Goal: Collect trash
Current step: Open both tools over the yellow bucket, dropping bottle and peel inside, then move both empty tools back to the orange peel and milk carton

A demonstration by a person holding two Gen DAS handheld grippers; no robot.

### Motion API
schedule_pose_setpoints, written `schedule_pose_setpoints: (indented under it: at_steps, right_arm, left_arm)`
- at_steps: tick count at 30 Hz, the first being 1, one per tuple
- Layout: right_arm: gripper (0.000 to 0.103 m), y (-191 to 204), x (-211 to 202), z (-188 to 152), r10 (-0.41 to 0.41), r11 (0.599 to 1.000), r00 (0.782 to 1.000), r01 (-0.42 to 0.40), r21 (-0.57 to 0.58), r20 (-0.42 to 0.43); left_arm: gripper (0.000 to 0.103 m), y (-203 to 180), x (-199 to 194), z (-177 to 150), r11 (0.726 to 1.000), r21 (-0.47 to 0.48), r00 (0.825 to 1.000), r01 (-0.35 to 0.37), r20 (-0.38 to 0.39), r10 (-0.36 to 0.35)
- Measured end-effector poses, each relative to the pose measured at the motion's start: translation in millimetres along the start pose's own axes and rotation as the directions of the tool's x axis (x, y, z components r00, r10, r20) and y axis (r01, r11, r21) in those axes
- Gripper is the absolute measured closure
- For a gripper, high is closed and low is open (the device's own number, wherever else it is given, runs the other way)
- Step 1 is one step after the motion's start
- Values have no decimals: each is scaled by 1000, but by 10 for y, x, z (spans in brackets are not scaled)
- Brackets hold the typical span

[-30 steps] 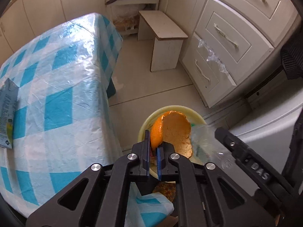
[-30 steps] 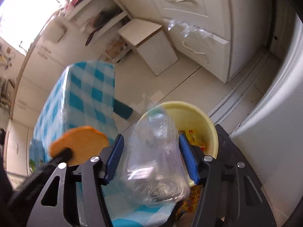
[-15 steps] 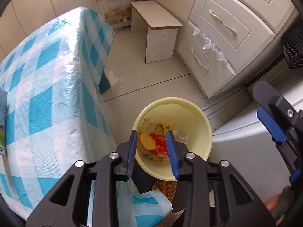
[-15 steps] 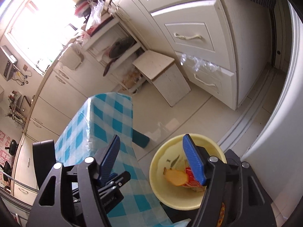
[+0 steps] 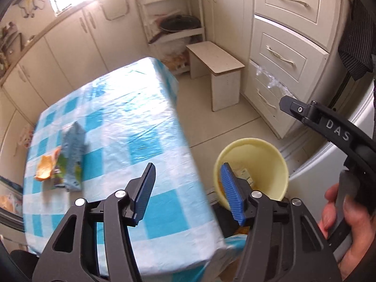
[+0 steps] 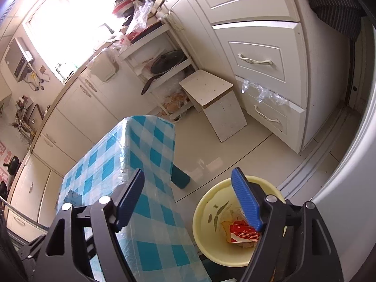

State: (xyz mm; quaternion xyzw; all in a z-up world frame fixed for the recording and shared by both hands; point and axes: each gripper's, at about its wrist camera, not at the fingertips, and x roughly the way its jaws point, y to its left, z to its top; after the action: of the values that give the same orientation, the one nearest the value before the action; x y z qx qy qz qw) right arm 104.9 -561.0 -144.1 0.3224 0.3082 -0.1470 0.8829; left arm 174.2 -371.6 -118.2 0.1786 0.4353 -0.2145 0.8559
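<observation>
A yellow bin [image 5: 270, 155] stands on the floor by the table's corner. In the right wrist view the bin [image 6: 206, 199] holds a red carton [image 6: 244, 231] and a piece of orange peel [image 6: 226, 225]. On the blue-and-white checked table [image 5: 131, 122] lie a blue carton [image 5: 72, 155] and an orange peel [image 5: 44, 166] at the left. My left gripper [image 5: 188, 192] hangs above the table's near edge, its jaws opening with nothing between them. My right gripper [image 6: 188, 197] is above the bin's left side, its jaws also opening and empty.
A white stool [image 6: 211, 98] stands on the tiled floor beyond the bin. Cream drawers [image 6: 258, 61] line the right, one with clear plastic [image 6: 263, 94] caught in it. A shelf rack with pans [image 6: 166, 61] is at the back. A hand [image 5: 340, 223] holds the right gripper's handle.
The left gripper let go of an orange peel and the right let go of clear plastic over the bin. Both opened and rose, and the left view swung towards the table.
</observation>
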Motion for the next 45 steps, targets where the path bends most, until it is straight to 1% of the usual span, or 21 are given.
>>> schedule_pose_setpoints:
  at_steps: [4,11,19,22,24,27,30,34,38,41,45]
  right_arm:
    - [27,187,26,-65,8,998,1000,-8,-56,-9]
    - [26,510,28,-184,18,985,1000,-18,-171,-4]
    - [25,725,79,-282,11,974,1000,-15,-224,-17]
    - [25,840,94,-324,17,970,1000,-22,-243,-22]
    - [25,920,115,-350,28,966,999,-36,-257,-32]
    - [25,1077,155,-406,51,958,997,-63,-281,-52]
    - [25,1262,212,-491,73,948,994,-94,-303,-79]
    - [25,1512,307,-611,100,932,987,-137,-336,-123]
    - [25,1785,370,-733,143,919,976,-193,-344,-167]
    - [23,2027,413,-832,186,906,963,-245,-345,-195]
    - [22,2387,535,-978,229,884,943,-305,-355,-240]
  left_arm:
    - [41,225,-164,-92,999,-24,999,-39,19,39]
    - [38,527,-377,-247,996,-56,997,-68,45,70]
    - [37,870,-503,-467,991,-109,995,-82,53,88]
    - [37,1055,-533,-568,986,-140,993,-92,54,101]
    - [37,1248,-546,-640,978,-179,992,-102,51,113]
    - [37,1576,-552,-737,959,-254,989,-124,41,139]
    - [37,1960,-522,-854,928,-344,987,-145,14,160]
    - [37,2322,-479,-961,893,-415,983,-171,-14,182]
    - [37,2665,-423,-1078,852,-498,986,-161,-39,163]
    - [37,2898,-366,-1187,816,-560,989,-144,-60,133]
    - [37,3122,-314,-1282,781,-612,993,-121,-77,94]
